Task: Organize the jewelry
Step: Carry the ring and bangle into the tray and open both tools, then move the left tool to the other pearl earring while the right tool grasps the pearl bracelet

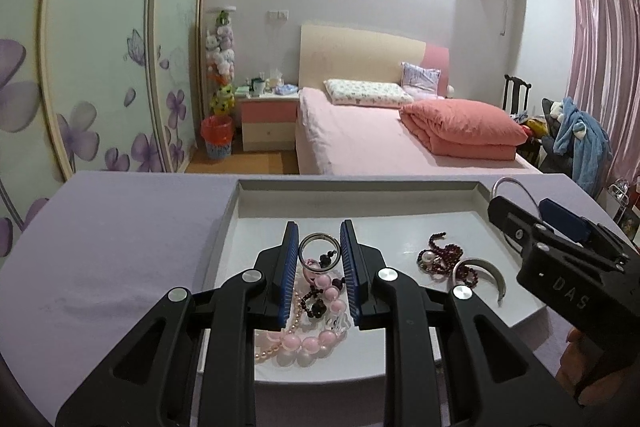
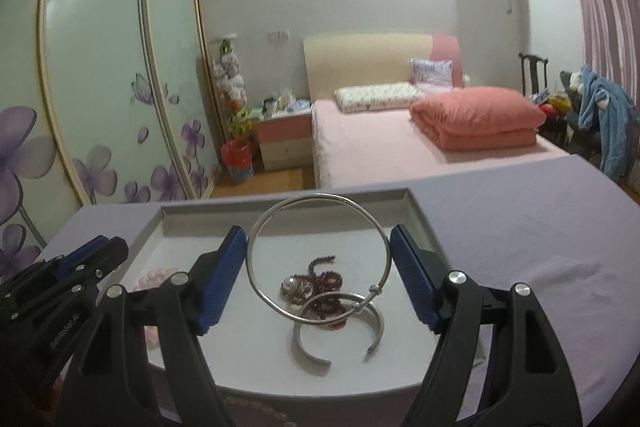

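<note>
A white tray (image 1: 400, 201) lies on a lilac-covered table. My left gripper (image 1: 319, 247) is shut on a small silver ring-shaped bangle (image 1: 319, 251), held above a heap of pink beads (image 1: 316, 341) and dark beads in the tray's left part. My right gripper (image 2: 318, 255) is shut on a large thin silver hoop bangle (image 2: 318, 259), held upright above the tray (image 2: 280, 211). Below it lie a dark red bead string (image 2: 324, 281), a small silver ring and a wide open silver cuff (image 2: 340, 335). The right gripper also shows in the left wrist view (image 1: 516, 205).
The lilac table cover (image 1: 120, 247) spreads left of the tray and right of it (image 2: 520, 247). Beyond the table stand a pink bed (image 1: 400, 143), a nightstand (image 1: 266, 123), a wardrobe with flower-painted sliding doors (image 1: 100, 67) and a chair with clothes (image 1: 576, 135).
</note>
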A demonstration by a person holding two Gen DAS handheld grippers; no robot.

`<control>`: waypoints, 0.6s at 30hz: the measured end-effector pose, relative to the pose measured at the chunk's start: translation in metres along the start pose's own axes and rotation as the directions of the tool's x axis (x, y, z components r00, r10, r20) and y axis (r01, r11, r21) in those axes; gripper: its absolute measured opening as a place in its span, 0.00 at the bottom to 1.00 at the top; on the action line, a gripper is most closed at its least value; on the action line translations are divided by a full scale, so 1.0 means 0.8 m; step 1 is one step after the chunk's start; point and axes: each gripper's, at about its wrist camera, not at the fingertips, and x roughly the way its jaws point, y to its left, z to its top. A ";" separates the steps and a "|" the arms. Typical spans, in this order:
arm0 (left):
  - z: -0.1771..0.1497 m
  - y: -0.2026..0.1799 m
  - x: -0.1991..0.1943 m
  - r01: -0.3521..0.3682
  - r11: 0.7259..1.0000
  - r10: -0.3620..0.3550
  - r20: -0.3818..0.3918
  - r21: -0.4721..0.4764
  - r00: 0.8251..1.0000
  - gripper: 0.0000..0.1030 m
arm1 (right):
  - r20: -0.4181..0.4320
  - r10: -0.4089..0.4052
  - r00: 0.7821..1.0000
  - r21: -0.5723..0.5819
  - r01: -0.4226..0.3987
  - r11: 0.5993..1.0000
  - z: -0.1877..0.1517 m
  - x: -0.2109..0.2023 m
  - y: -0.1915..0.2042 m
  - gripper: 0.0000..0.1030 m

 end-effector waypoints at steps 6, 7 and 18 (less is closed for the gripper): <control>0.000 0.004 0.015 -0.002 1.000 0.002 -0.036 -0.007 0.999 0.22 | -0.052 0.013 0.999 0.005 -0.012 1.000 0.003 0.026 0.004 0.70; 0.000 0.003 0.018 -0.002 1.000 0.002 -0.046 -0.008 0.999 0.22 | -0.064 0.017 0.998 0.009 -0.016 1.000 0.004 0.032 0.004 0.70; 0.017 0.037 0.013 0.022 0.995 -0.028 -0.055 -0.098 0.998 0.43 | -0.092 0.043 0.995 0.082 -0.035 0.996 0.003 0.029 -0.021 0.73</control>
